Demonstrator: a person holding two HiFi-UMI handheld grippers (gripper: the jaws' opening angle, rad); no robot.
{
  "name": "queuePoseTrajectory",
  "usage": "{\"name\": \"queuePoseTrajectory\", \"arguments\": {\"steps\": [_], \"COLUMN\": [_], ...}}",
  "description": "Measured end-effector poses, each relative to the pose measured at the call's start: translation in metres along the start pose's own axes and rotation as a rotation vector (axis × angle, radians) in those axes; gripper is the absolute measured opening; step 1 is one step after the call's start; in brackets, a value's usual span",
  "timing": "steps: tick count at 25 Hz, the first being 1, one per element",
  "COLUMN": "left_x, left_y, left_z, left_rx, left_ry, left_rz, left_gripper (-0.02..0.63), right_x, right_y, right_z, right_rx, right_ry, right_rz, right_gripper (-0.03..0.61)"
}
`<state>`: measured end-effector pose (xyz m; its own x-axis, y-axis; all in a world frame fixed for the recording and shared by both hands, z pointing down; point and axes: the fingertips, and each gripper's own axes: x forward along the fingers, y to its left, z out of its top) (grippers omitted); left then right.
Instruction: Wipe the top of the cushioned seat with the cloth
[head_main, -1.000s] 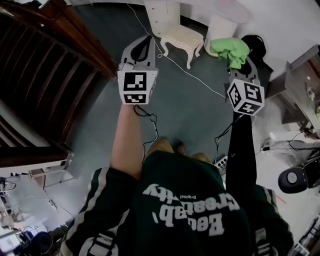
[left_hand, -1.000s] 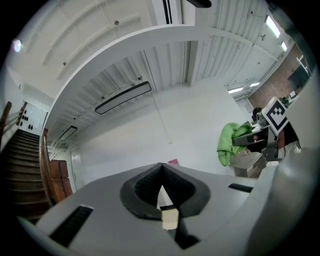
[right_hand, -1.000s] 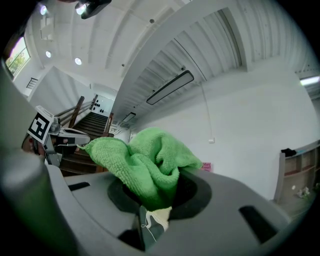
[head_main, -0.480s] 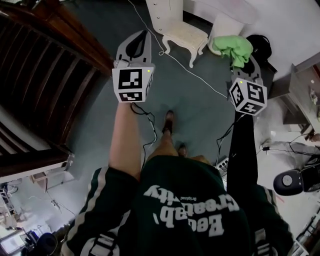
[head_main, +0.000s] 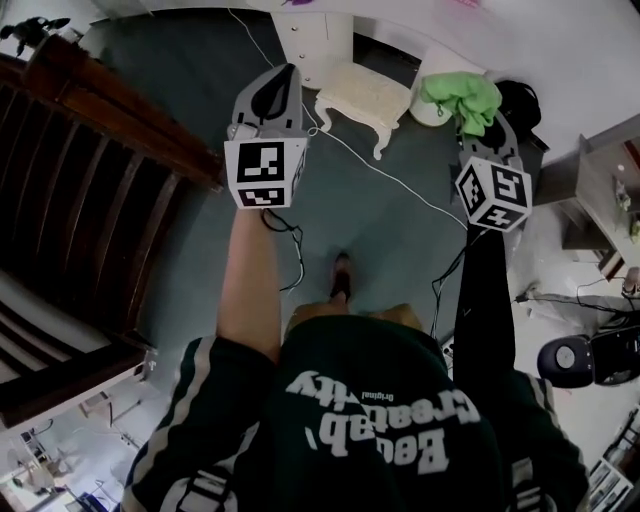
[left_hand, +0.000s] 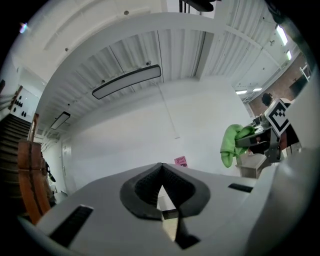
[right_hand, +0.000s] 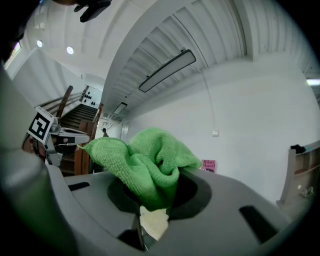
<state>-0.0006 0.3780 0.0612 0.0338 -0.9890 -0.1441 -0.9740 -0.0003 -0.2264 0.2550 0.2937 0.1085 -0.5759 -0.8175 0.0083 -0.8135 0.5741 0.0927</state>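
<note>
1. Cream cushioned seat on curved white legs (head_main: 365, 90): upper centre of the head view, on the grey-green carpeted floor (head_main: 390, 225). Both grippers are held apart from it.

2. Bright green microfibre cloth (head_main: 460, 95): upper right of centre, bunched up. The right gripper (head_main: 483, 120) has its 2 jaws clamped on it. The cloth is to the right of the seat and not touching it.

3. Left gripper (head_main: 288, 78): upper centre-left, jaws pressed together at the tips, just left of the seat in the frame.

4. Surroundings:
- A white drawer cabinet (head_main: 315, 35) stands directly behind the seat.
- A thin white cable (head_main: 400, 180) crosses the floor past the seat's front legs, between the person and the seat.
- A dark wooden stair balustrade (head_main: 100, 170) fills the left side.
- A black cable (head_main: 297, 250) hangs from the left gripper.
- The person's shoe (head_main: 342, 275) is at centre.
- A black round-bodied device (head_main: 575, 358) sits at lower right.

5. Containers: a grey shelving unit (head_main: 600, 170) at the right edge holds items too small to tell.

6. View differences:
- The head view hides the right jaws under the cloth; the right gripper view shows the cloth filling the jaw mouth.
- That view also shows the left gripper's square-marker cube (right_hand: 40, 125) at left, before a staircase (right_hand: 80, 117).
- Only the gripper views show the pink wall sign (left_hand: 181, 161) and the long ceiling light (left_hand: 127, 81).
</note>
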Motion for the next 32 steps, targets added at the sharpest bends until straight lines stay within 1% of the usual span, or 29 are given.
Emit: {"name": "queuePoseTrajectory", "arguments": {"steps": [7, 13, 17, 20, 25, 32], "left_x": [0.058, 0.100, 0.136, 0.167, 0.235, 0.327], "left_y": [0.029, 0.039, 0.047, 0.058, 0.068, 0.101], "left_z": [-0.022, -0.037, -0.053, -0.066, -0.085, -0.109], "left_rx": [-0.018, -0.025, -0.032, -0.024, 0.001, -0.003], "left_ry": [0.000, 0.007, 0.013, 0.023, 0.034, 0.040], "left_rz": [-0.044, -0.057, -0.070, -0.063, -0.059, -0.031], "left_gripper": [0.014, 0.014, 0.014, 0.014, 0.014, 0.014], "right_x": [0.058, 0.099, 0.140, 0.177, 0.255, 0.369], "right_y": [-0.006, -0.024, -0.034, -0.042, -0.070, -0.082], "right_z": [-0.004, -0.007, -0.013, -0.019, -0.030, -0.032], "right_rx": [0.016, 0.023, 0.038, 0.051, 0.074, 0.058], "right_ry": [0.010, 0.010, 0.002, -0.001, 0.002, 0.011], "right_rz": [-0.041, -0.056, -0.056, -0.042, -0.024, 0.050], "right_gripper": [0.095, 0.095, 0.095, 0.095, 0.095, 0.095]}}
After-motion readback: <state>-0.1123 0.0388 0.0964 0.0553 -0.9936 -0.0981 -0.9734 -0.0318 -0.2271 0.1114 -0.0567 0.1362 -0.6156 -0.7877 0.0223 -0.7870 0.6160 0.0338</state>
